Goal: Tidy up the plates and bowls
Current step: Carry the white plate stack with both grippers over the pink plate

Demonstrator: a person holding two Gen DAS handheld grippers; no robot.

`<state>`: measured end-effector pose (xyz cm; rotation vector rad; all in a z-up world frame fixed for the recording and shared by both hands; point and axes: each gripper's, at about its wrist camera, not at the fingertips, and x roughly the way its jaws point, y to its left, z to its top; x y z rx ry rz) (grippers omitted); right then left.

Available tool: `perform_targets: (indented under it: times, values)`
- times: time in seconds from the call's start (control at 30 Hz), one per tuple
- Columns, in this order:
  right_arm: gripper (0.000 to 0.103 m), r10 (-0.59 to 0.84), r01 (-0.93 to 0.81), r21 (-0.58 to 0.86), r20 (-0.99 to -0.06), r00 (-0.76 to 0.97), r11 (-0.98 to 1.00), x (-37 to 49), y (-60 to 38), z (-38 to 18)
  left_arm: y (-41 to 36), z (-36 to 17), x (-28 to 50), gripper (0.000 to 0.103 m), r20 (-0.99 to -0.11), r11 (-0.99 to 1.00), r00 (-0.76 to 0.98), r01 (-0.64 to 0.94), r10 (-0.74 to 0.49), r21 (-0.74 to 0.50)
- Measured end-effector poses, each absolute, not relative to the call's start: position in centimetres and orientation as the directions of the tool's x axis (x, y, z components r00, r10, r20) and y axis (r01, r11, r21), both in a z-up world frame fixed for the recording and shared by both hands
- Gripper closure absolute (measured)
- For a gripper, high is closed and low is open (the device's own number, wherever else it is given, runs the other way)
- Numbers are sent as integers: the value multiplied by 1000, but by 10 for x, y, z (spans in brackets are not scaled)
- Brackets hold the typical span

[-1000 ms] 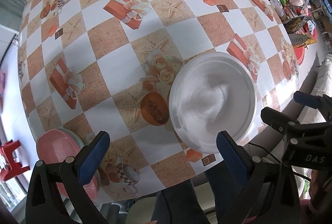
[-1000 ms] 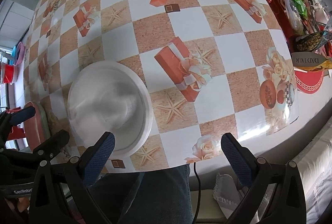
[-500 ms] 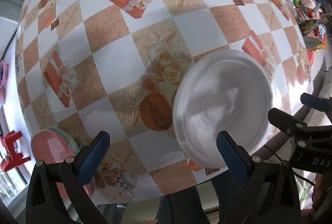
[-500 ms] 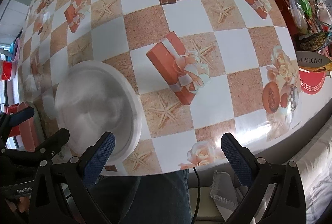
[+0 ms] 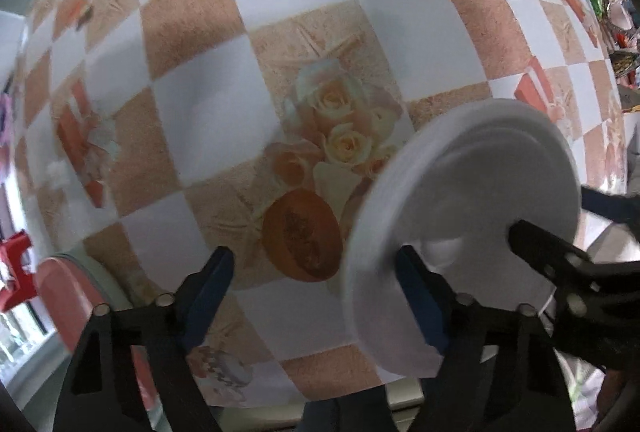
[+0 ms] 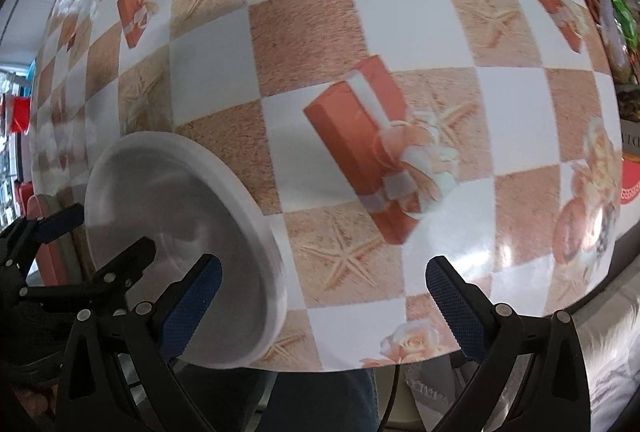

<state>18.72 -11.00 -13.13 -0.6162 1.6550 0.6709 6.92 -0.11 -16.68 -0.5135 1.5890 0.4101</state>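
We hold both tongs pointing down over the checked table [image 5: 208, 104]. The white plate [image 5: 472, 216] lies near its front edge. Our left tongs [image 5: 320, 296], just closing, straddle its rim without pressing; our right tongs [image 6: 320, 292] stand apart, empty.

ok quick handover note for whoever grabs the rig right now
Left gripper: open, jaws have just been closing, astride the left rim of the white plate, not gripping.
Right gripper: open wide, astride the right rim.
Plate lies at the near edge of the table; pink plates sit to its left.
Done: nothing lifted.
Left: grip the plate, move it, probably onto the pink ones.
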Motion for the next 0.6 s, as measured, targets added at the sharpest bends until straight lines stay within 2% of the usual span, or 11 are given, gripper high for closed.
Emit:
perform_targets:
  times: [0.03, 0.1, 0.13, 0.2, 0.3, 0.37, 0.6]
  values:
    - [5, -40, -715, 102, -983, -180, 692, 186, -109, -134, -1, -167, 69, 26, -994, 828, -34, -558, -100, -64]
    - [41, -39, -713, 126, -977, -210, 690, 184, -103, -140, 0, -167, 68, 39, -994, 829, -16, -553, -112, -85]
    - [46, -34, -704, 145, -972, -234, 695, 183, -105, -146, -2, -167, 69, 42, -993, 832, -9, -547, -119, -94]
    - [60, -14, -691, 184, -963, -270, 699, 181, -103, -149, -4, -166, 71, 58, -990, 835, 6, -537, -138, -120]
    - [71, -13, -708, 210, -955, -295, 674, 175, -95, -151, -7, -165, 75, 72, -986, 834, 18, -530, -165, -150]
    - [78, -11, -715, 223, -952, -307, 663, 170, -89, -152, -7, -165, 74, 72, -986, 836, 20, -527, -164, -149]
    - [78, -31, -725, 215, -950, -310, 655, 159, -77, -154, -1, -166, 62, 72, -986, 825, 20, -545, -164, -149]
